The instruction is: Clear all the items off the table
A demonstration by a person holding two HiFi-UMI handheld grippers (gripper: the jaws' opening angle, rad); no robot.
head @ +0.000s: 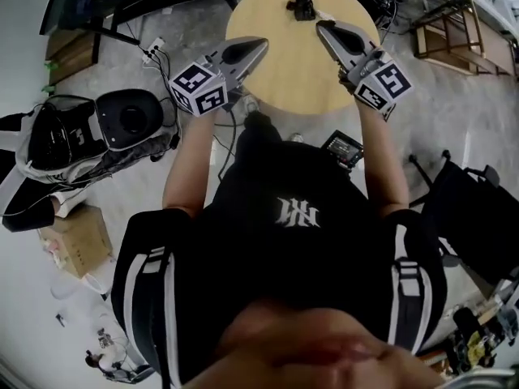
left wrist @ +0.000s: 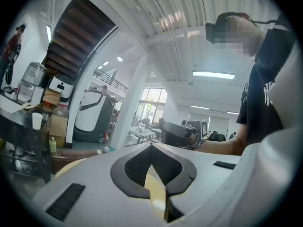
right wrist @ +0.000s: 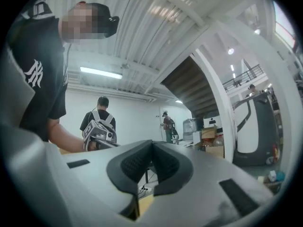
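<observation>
On the round table (head: 296, 75), near its far edge, sits one small black object (head: 303, 6). The left gripper (head: 263, 44) and right gripper (head: 321, 26) hover short of it with nothing between, jaws pressed together, empty. A bag (head: 122, 121) and a cardboard box (head: 78, 245) lie on the floor at left.

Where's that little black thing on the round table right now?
In the head view, the small black object sits near the far edge of the round wooden table, just beyond the tip of the right gripper and slightly to its left.
</observation>
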